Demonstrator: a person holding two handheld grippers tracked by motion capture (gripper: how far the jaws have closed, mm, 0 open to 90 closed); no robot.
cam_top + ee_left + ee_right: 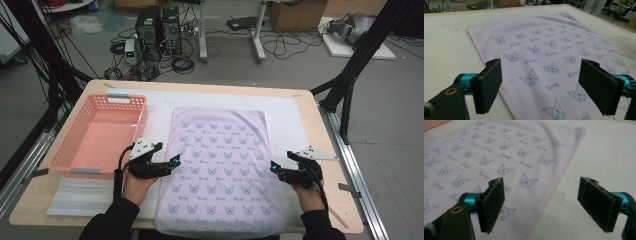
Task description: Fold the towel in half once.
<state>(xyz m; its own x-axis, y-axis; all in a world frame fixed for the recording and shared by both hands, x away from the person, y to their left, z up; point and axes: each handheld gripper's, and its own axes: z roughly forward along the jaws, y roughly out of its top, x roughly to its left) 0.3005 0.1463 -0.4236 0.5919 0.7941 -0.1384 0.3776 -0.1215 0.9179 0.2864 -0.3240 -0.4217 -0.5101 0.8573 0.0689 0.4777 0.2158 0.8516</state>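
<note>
From the high view, a lilac towel (220, 170) printed with cat faces lies flat on the surface (305, 125), its long axis running away from the person. The left tool (176, 161) sits at the towel's left hem and the right tool (273, 166) at its right hem, each pointing inward across the cloth, roughly level with one another (neither hand is clearly the nearer). Outboard of the left tool stands a pink basket (102, 135), nothing in it. Beyond the surface are a grey floor, computer towers, loose cables and black frame struts.

In the left gripper view, the left tool (539, 87) is released, its jaws spread wide and holding nothing. The towel's stitched hem (506, 96) runs up between the jaws, closer to the left-hand one, with the cloth spreading ahead and to the right.

In the right gripper view, the right tool (541, 205) is likewise released and empty. The hem (549, 200) passes between its jaws, cloth to the left, bare white surface to the right. A pinch on each hem looks like the likely next move.
</note>
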